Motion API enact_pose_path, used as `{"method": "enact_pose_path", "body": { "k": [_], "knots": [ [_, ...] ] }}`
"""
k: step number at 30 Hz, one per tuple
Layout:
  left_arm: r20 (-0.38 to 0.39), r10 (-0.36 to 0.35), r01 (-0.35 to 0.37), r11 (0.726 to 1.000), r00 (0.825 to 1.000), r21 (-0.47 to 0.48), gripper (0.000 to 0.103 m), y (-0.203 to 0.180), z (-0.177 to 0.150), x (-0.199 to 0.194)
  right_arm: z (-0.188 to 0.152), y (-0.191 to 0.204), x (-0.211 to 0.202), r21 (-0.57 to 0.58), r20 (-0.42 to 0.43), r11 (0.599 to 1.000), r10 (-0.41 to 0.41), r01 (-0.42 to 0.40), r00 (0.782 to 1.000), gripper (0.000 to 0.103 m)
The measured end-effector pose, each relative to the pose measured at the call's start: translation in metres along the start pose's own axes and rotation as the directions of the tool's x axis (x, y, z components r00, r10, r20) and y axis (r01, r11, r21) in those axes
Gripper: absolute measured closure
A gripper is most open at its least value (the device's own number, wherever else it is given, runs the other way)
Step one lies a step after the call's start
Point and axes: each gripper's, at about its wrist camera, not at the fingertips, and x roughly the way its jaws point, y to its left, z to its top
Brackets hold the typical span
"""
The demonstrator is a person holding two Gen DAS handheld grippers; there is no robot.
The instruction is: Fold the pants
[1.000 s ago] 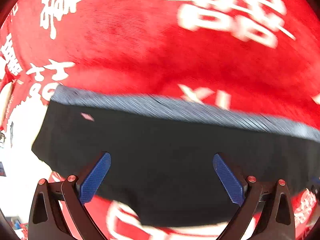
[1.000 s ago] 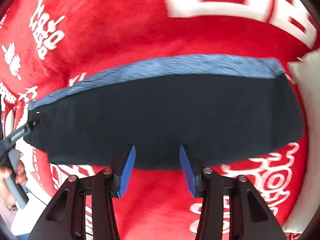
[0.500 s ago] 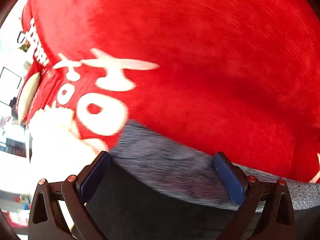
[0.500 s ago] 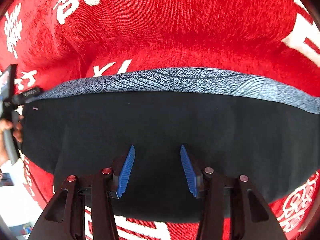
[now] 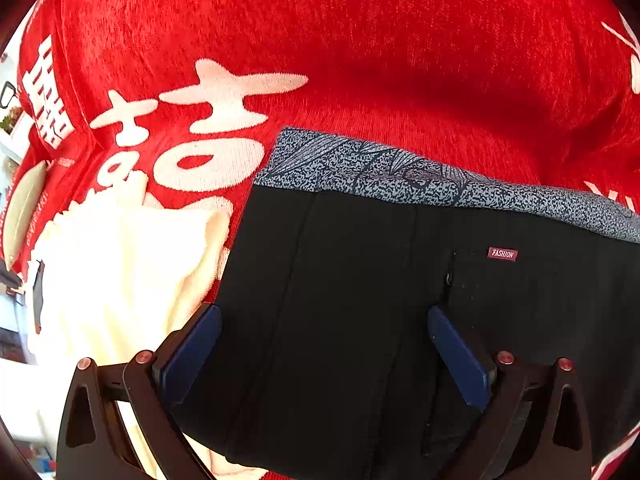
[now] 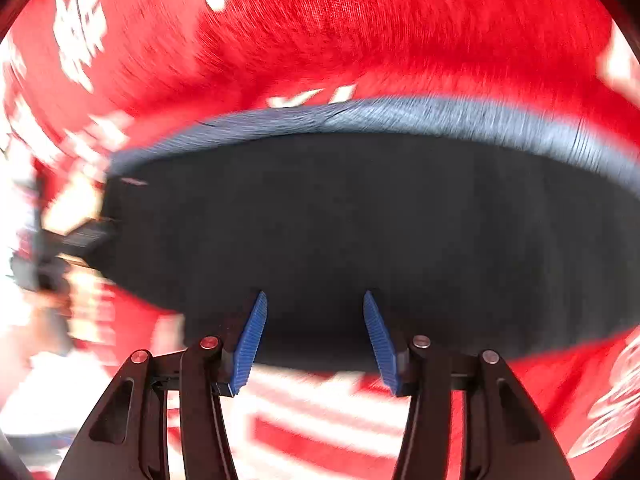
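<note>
- Closest to the left wrist camera is the left gripper (image 5: 324, 354), blue pads spread wide with nothing pinched between them, hanging right over the black cloth.
- That cloth is the pants (image 5: 360, 300), plain black with a couple of long seams running away from the camera, lying flat on the red cover.
- Only writing I can really read: a little dark red tag (image 5: 502, 254) stitched on the pants that says "FASHION" in white capitals, sitting just above what looks like a pocket edge.
- Further back on the pants is a grey-blue speckled waistband (image 5: 400, 170) with thin curvy line patterns, running along the far edge.
- Left of the pants, a cream-white towel-ish cloth (image 5: 120, 272) lies bunched up, touching the pants' left side.
- Everything sits on a fuzzy red blanket (image 5: 400, 60) printed with big white Chinese characters (image 5: 208, 120); the nearest looks like 喜 or part of it, hard to be sure with the fisheye bend.
- The right wrist view is really motion-blurred: the right gripper (image 6: 314, 342) has its ribbed blue pads apart, holding nothing, at the near edge of the same pants (image 6: 360, 220), with the blue-grey band (image 6: 400, 114) at the far side.
- At the far left of that view a dark shape (image 6: 76, 236) touches the pants' corner, probably the other gripper, but it's too smeared to tell.
</note>
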Motion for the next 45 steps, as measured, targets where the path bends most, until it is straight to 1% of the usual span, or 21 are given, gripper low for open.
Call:
{"method": "enact_pose_path", "body": {
  "k": [3,5,9,14,15,17,18,20,23,25,27,29,31,33,37,40,41,42,43,44,45],
  "knots": [
    [0.008,0.013,-0.013,1.0,1.0,-0.008,0.0,-0.001,0.0,0.001,-0.018,0.005,0.01,0.115,-0.057,0.973,0.206,-0.199,0.977,0.048],
    [0.0,0.011,-0.011,1.0,1.0,-0.02,0.0,0.0,0.001,0.002,-0.029,0.009,0.022,0.172,-0.075,0.95,0.277,-0.261,0.958,0.048],
    [-0.003,-0.001,0.001,1.0,1.0,-0.019,0.0,0.0,0.001,0.002,-0.032,0.024,0.07,0.219,-0.082,0.929,0.323,-0.299,0.943,0.048],
    [0.0,-0.01,0.01,1.0,1.0,-0.024,0.0,0.003,0.002,0.005,-0.031,0.021,0.083,0.295,-0.023,0.895,0.357,-0.335,0.934,0.048],
    [-0.002,-0.013,0.013,0.999,1.0,-0.03,0.0,0.003,0.002,0.006,-0.031,0.018,0.085,0.322,-0.015,0.884,0.362,-0.338,0.932,0.052],
    [-0.014,-0.016,0.015,0.999,1.0,-0.031,0.0,0.004,0.004,0.006,-0.031,0.012,0.088,0.386,-0.013,0.86,0.366,-0.333,0.931,0.087],
    [-0.026,-0.011,0.011,1.0,1.0,-0.022,0.0,0.004,0.006,0.005,-0.029,0.009,0.087,0.415,-0.017,0.853,0.357,-0.318,0.934,0.095],
    [-0.047,0.004,-0.004,1.0,0.999,0.011,0.0,0.001,0.011,0.002,-0.021,0.015,0.071,0.407,0.021,0.846,0.368,-0.345,0.929,0.096],
    [-0.015,0.013,-0.012,0.996,1.0,0.093,0.0,-0.003,0.009,-0.001,-0.017,0.04,0.027,0.232,0.068,0.919,0.312,-0.319,0.948,0.096],
    [-0.003,0.0,0.001,0.995,1.0,0.1,0.0,-0.003,0.006,0.002,-0.025,0.035,0.037,0.239,0.021,0.933,0.273,-0.27,0.962,0.096],
    [-0.022,-0.007,0.009,0.997,1.0,0.079,0.0,0.0,0.009,0.003,-0.038,0.023,0.063,0.268,-0.069,0.949,0.187,-0.163,0.98,0.096],
    [-0.043,-0.002,0.005,0.997,0.999,0.074,0.0,0.0,0.012,-0.001,-0.049,0.006,0.071,0.348,-0.114,0.918,0.244,-0.191,0.963,0.095],
    [-0.076,-0.017,0.021,0.998,0.997,0.063,0.0,-0.001,0.015,-0.009,-0.055,-0.002,0.057,0.334,-0.127,0.929,0.211,-0.158,0.969,0.089],
    [-0.049,-0.074,0.077,0.995,0.996,0.06,0.0,-0.008,0.019,-0.022,-0.054,-0.009,0.027,0.271,-0.096,0.95,0.187,-0.155,0.978,0.089],
    [-0.029,-0.082,0.084,0.991,0.996,0.101,0.0,-0.042,0.033,-0.022,-0.02,-0.018,-0.016,0.157,0.028,0.987,0.008,-0.012,1.0,0.089],
    [-0.052,-0.002,0.009,0.991,0.999,0.136,0.0,-0.067,0.04,0.002,0.011,-0.026,-0.015,0.116,0.075,0.991,-0.082,0.073,0.994,0.087],
    [-0.046,0.005,0.001,0.991,0.999,0.135,0.0,-0.069,0.041,0.009,0.02,-0.029,-0.009,0.096,0.075,0.99,-0.11,0.103,0.991,0.083],
    [-0.023,-0.001,0.004,0.992,1.0,0.126,0.0,-0.069,0.043,0.009,0.024,-0.035,-0.002,0.085,0.059,0.987,-0.143,0.138,0.988,0.07],
    [-0.018,-0.004,0.007,0.992,1.0,0.125,0.0,-0.069,0.044,0.01,0.029,-0.04,0.005,0.088,0.035,0.981,-0.176,0.173,0.984,0.067],
    [-0.02,-0.006,0.009,0.992,1.0,0.128,0.0,-0.068,0.044,0.01,0.029,-0.05,0.011,0.105,0.019,0.977,-0.187,0.184,0.982,0.068],
    [-0.023,-0.006,0.009,0.991,1.0,0.133,0.0,-0.068,0.044,0.009,0.027,-0.065,0.008,0.138,0.036,0.981,-0.139,0.133,0.99,0.07]
  ]
}}
